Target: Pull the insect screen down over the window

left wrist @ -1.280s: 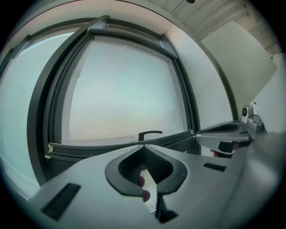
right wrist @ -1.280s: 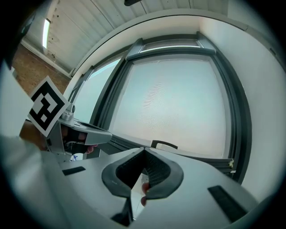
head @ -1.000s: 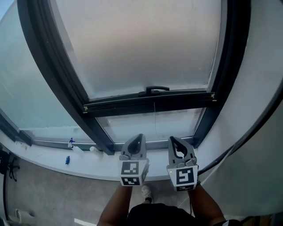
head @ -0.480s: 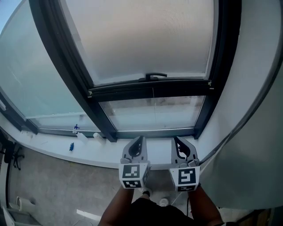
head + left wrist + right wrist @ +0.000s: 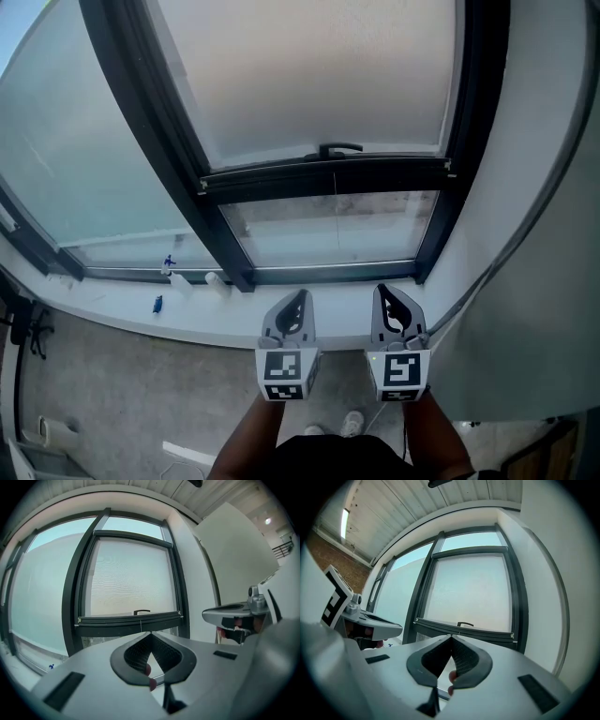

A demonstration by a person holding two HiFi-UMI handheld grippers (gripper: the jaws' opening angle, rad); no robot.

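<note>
- Grey mesh of the insect screen covers the upper pane, ahead of and above both grippers. Its dark bottom bar hangs short of the sill, leaving a strip of bare glass beyond the fingertips.
- Left gripper and right gripper are both clenched on nothing, side by side and well apart from the window.
- Step in hand, as I judge it: the pull is partly done, neither tool is on the screen, and the last stretch is not yet covered.
- The next move calls for reaching forward and up to the small handle on the bar, roughly midway between the two grippers. One pair of jaws must part, close on it, then draw straight down.
- Room: there is open air between the grippers and the bar. The dark frame post lies to the left gripper's left. The white wall is close on the right gripper's right. Small blue items sit on the sill, off to the left.
</note>
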